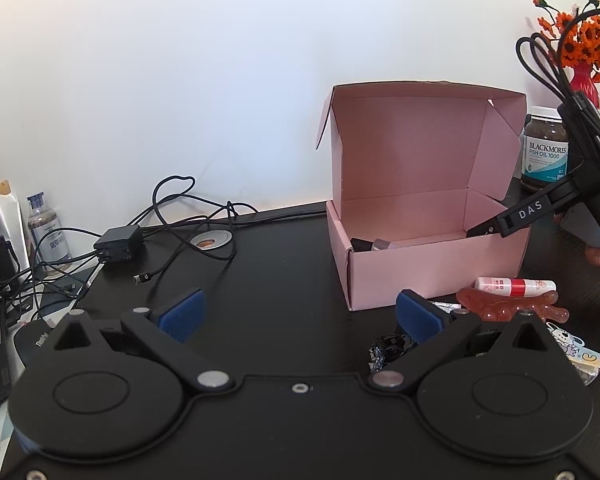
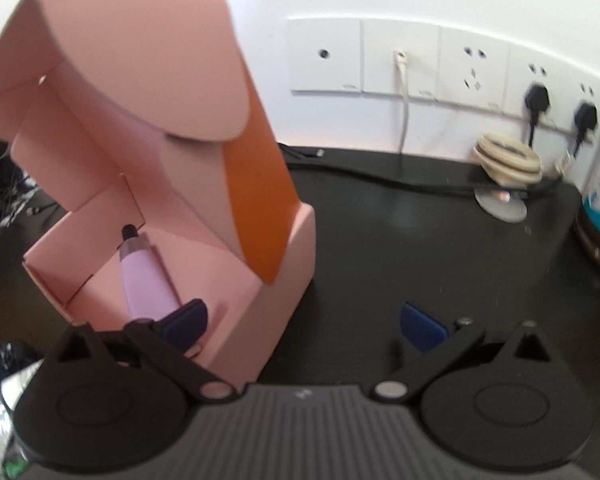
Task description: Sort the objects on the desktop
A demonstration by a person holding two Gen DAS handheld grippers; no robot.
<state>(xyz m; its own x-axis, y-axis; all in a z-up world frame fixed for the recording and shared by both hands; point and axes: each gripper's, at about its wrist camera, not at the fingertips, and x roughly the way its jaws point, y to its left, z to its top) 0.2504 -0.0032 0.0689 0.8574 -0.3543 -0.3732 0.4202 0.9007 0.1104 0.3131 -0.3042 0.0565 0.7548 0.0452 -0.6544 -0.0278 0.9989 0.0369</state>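
Note:
An open pink box (image 1: 432, 272) stands on the black desk with its lid up. In the right wrist view a lilac tube (image 2: 146, 280) with a black tip lies inside the pink box (image 2: 288, 272). My right gripper (image 2: 306, 322) is open and holds nothing; its left finger is over the box interior by the tube and its right finger is outside the box wall. My left gripper (image 1: 300, 316) is open and empty, low over the desk in front of the box. By its right pad lie a black sparkly clip (image 1: 392, 350), a red-and-white tube (image 1: 516, 285) and a translucent pink comb (image 1: 512, 306).
A black charger (image 1: 118, 244) with tangled cables lies at the left, near a clear bottle (image 1: 48, 228). A fish oil jar (image 1: 546, 152) and orange flowers (image 1: 582, 52) stand right of the box. Wall sockets (image 2: 440, 64) and a coiled cream cable (image 2: 508, 160) are behind.

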